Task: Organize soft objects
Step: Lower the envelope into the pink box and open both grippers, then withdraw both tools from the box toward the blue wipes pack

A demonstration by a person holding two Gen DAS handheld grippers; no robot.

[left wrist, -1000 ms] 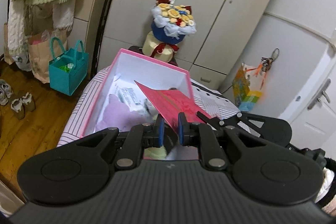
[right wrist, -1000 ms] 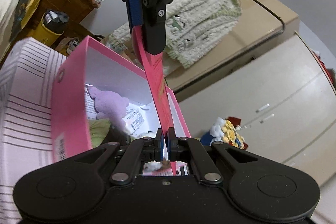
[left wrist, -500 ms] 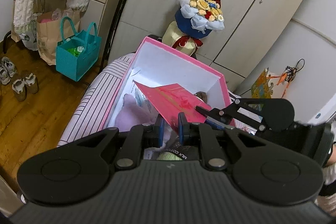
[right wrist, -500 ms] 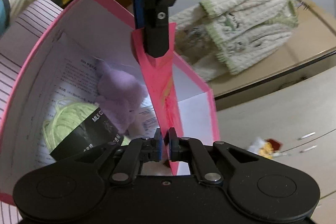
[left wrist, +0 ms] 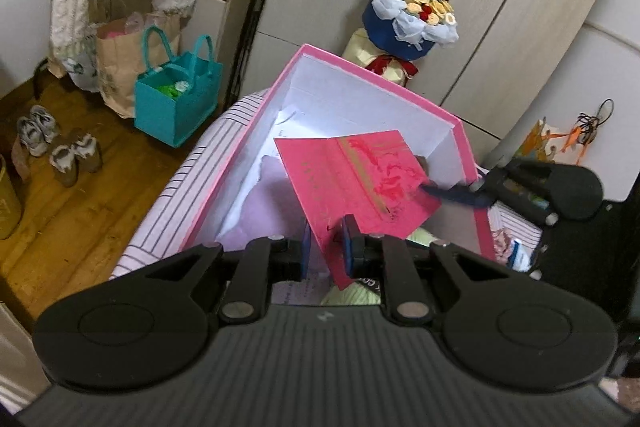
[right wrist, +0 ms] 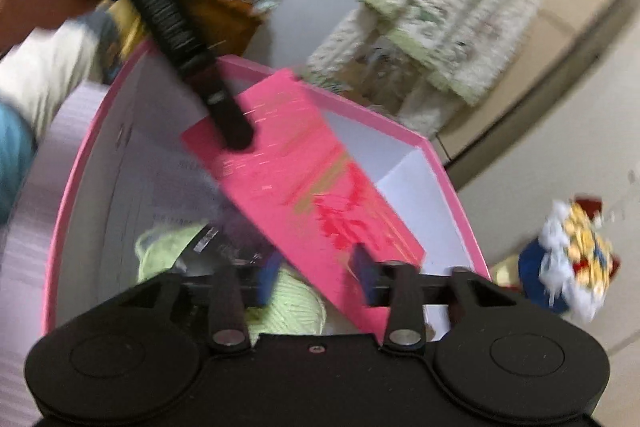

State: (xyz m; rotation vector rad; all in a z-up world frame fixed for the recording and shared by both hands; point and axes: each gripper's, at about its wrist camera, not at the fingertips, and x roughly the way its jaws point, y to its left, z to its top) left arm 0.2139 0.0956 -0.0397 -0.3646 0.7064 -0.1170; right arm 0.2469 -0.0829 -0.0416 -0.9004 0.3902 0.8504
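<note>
A pink box (left wrist: pixel 400 95) (right wrist: pixel 80 155) stands open on a striped bed. Inside lie a lilac plush (left wrist: pixel 272 219) and pale green yarn (right wrist: pixel 292 299) on printed paper. A pink-red card (left wrist: pixel 352 171) (right wrist: pixel 304 187) slants over the box. My left gripper (left wrist: pixel 328 247) is shut on the card's near edge, its jaws just starting to open. My right gripper (right wrist: pixel 316 271) is opening. The card's corner lies between its blue fingers (right wrist: pixel 364 267) without being pressed. In the left wrist view the right gripper's fingertips (left wrist: pixel 460 193) sit at the card's right corner.
The box rests on a striped mattress (left wrist: pixel 192 179). A teal bag (left wrist: pixel 176 99), a paper bag and shoes (left wrist: pixel 56 147) are on the wood floor at left. A flower bouquet (left wrist: pixel 412 15) stands behind the box by the wardrobe. A sleeve (right wrist: pixel 36 75) shows at upper left.
The right gripper's jaws have spread apart and let go of the card. The card has tipped from nearly on edge to lying flatter over the box. Both grippers have come closer to the box.
</note>
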